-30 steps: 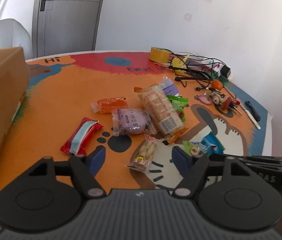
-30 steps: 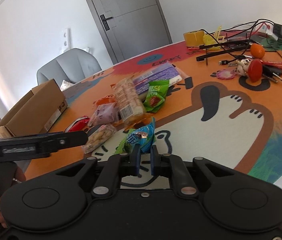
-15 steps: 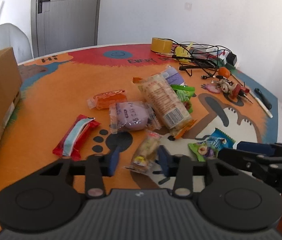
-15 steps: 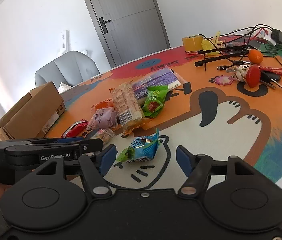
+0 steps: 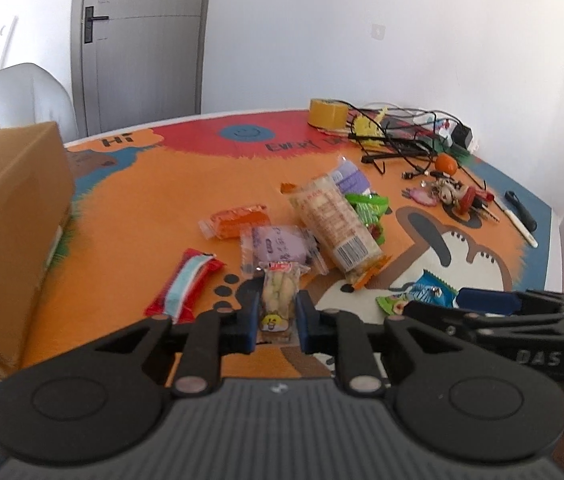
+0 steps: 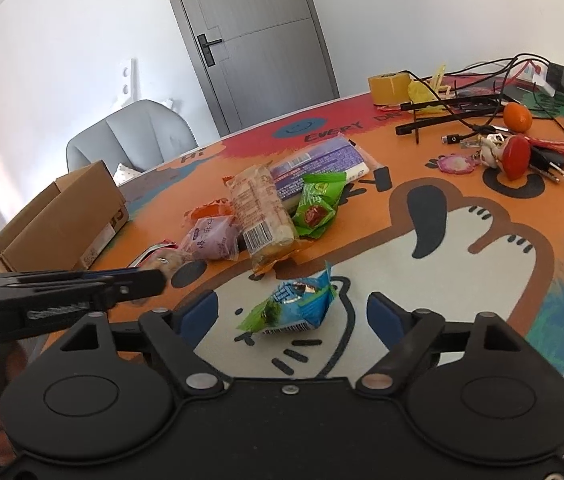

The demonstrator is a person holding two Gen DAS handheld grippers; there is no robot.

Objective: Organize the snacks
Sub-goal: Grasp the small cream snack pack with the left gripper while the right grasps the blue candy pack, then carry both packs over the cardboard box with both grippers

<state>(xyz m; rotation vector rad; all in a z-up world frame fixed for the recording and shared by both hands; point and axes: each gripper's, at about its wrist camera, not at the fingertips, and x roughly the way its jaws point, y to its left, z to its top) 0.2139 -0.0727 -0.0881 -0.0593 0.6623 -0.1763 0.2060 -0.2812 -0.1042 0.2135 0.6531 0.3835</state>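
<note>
My left gripper (image 5: 278,320) is shut on a clear packet of pale snacks (image 5: 280,292) with a yellow cartoon label, at the near end of the snack pile. My right gripper (image 6: 290,306) has its jaws opening. A blue and green packet (image 6: 302,304) lies on the mat between them, touching neither pad. Behind lie a red and blue bar (image 5: 186,284), a purple packet (image 5: 278,244), an orange packet (image 5: 238,218), a long biscuit pack (image 5: 334,224) and a green packet (image 5: 368,212). An open cardboard box (image 5: 10,220) stands at the left.
A yellow tape roll (image 5: 328,111), tangled black cables (image 5: 398,140), an orange fruit (image 5: 447,163), keys with charms (image 5: 458,196) and pens (image 5: 522,216) crowd the far right. The round table's edge (image 5: 554,240) runs close on the right. A grey chair (image 6: 130,136) stands behind the box.
The left jaws have closed onto the pale snack packet. The right jaws have opened from shut, and the blue packet now lies loose on the mat between them.
</note>
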